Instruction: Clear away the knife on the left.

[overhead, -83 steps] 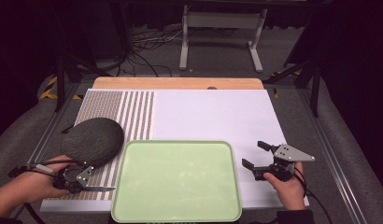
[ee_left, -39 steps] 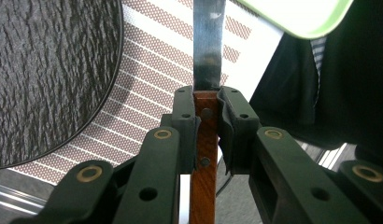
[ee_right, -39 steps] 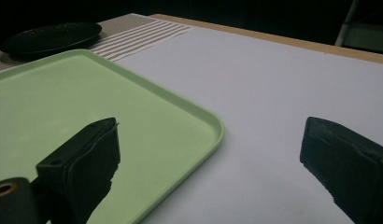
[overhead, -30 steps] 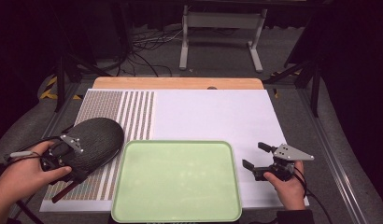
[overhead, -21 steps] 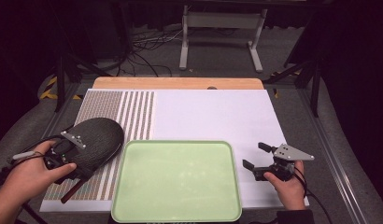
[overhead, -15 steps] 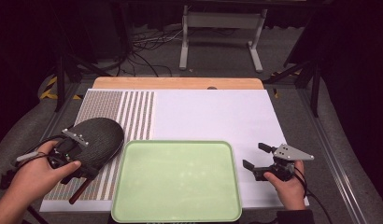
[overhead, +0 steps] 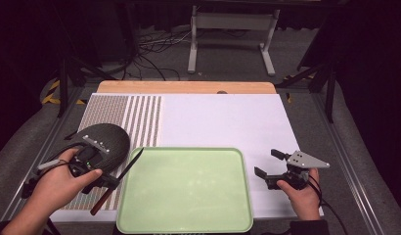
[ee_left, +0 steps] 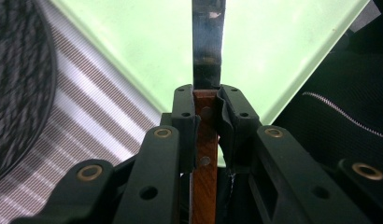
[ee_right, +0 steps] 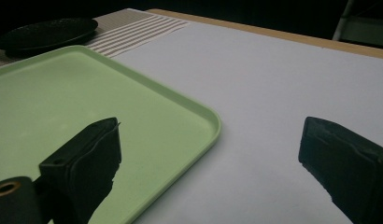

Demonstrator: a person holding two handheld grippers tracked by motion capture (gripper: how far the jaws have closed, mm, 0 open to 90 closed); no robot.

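A knife [overhead: 124, 172] with a brown wooden handle and a steel blade is clamped by its handle in my left gripper [overhead: 106, 182]. In the left gripper view both pads press the handle [ee_left: 204, 154], and the blade [ee_left: 207, 46] reaches out over the pale green tray [ee_left: 133, 42]. From above, the blade tip sits at the tray's [overhead: 189, 196] upper left rim. My right gripper [overhead: 266, 162] rests just right of the tray, open with nothing between its fingers [ee_right: 213, 154].
A dark round plate [overhead: 108, 142] lies on the striped placemat [overhead: 130, 117], just behind my left hand. A white mat [overhead: 223, 117] covers the table beyond the tray, with a wooden board edge [overhead: 189, 87] at the far side.
My left hand has carried the knife to the right, from over the dark plate to the tray's left edge. The right gripper has stayed put.
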